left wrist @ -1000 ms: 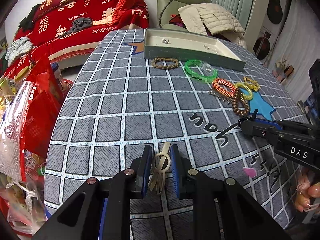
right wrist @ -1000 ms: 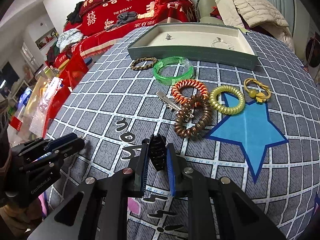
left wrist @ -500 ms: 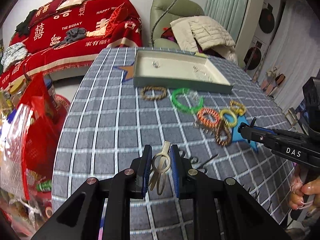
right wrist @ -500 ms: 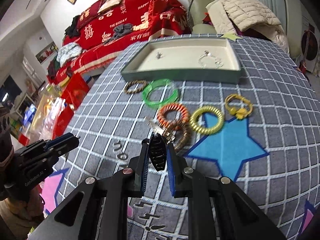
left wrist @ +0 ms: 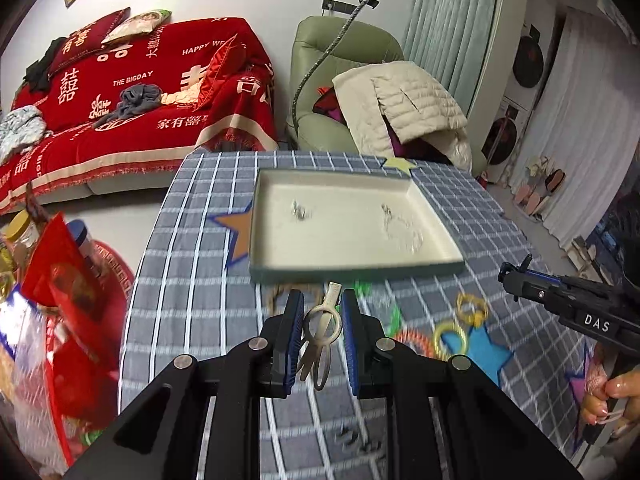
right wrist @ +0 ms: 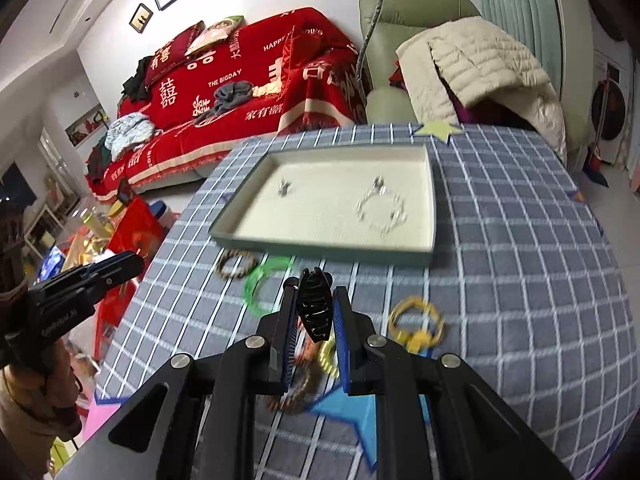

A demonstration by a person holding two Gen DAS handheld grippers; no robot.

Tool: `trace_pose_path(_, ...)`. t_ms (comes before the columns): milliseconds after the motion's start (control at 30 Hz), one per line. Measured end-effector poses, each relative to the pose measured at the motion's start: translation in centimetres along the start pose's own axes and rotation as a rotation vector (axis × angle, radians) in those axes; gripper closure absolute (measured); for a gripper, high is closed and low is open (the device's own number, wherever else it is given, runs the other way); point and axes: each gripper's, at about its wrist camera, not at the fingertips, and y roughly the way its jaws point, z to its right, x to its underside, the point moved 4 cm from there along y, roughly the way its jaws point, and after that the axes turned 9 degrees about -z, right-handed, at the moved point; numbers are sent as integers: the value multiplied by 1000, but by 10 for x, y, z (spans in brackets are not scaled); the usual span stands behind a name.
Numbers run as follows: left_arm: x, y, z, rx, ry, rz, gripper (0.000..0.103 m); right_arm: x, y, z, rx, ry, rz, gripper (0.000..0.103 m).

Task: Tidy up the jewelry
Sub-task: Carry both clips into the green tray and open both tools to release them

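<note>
My left gripper (left wrist: 321, 312) is shut on a beige metal hair clip (left wrist: 320, 332) and holds it above the table, short of the tray. My right gripper (right wrist: 316, 304) is shut on a black claw hair clip (right wrist: 316, 308), also above the table. The shallow grey-green tray (left wrist: 352, 270) (right wrist: 320, 246) lies ahead with a small silver piece (right wrist: 283, 189) and a silver chain (right wrist: 382, 210) in it. On the cloth before the tray lie a braided bracelet (right wrist: 235, 264), a green bangle (right wrist: 262, 284), a yellow ring tie (right wrist: 416, 322) and coil hair ties (left wrist: 412, 338).
The table has a grey checked cloth (right wrist: 520, 240) with star patches. Red bags and bottles (left wrist: 52, 300) stand off its left edge. A red-covered sofa (left wrist: 132, 92) and a green armchair with a white jacket (left wrist: 380, 100) stand behind.
Both grippers have risen and moved forward toward the tray, each still holding its clip. The tray now looks closer and larger in both views.
</note>
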Motion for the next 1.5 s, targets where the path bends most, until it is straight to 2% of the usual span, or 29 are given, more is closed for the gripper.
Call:
trace_pose_path(233, -69, 29, 2, -58, 38, 22, 62, -61, 14, 9, 16, -27, 13, 84)
trace_pose_path(400, -116, 70, 0, -95, 38, 14, 62, -101, 43, 22, 24, -19, -2, 84)
trace_pose_path(533, -132, 109, -4, -103, 20, -22, 62, -116, 73, 34, 36, 0, -26, 84)
trace_pose_path(900, -119, 192, 5, -129, 49, -126, 62, -125, 152, 67, 82, 52, -110, 84)
trace_pose_path(1233, -105, 213, 11, -169, 83, -160, 62, -110, 181, 84, 119, 86, -147, 84)
trace_pose_path(1433, -100, 221, 10, -202, 89, -173, 62, -109, 181, 79, 165, 39, -141, 83)
trace_pose_path(1500, -100, 221, 10, -207, 87, -168, 62, -108, 180, 78, 168, 39, -144, 71)
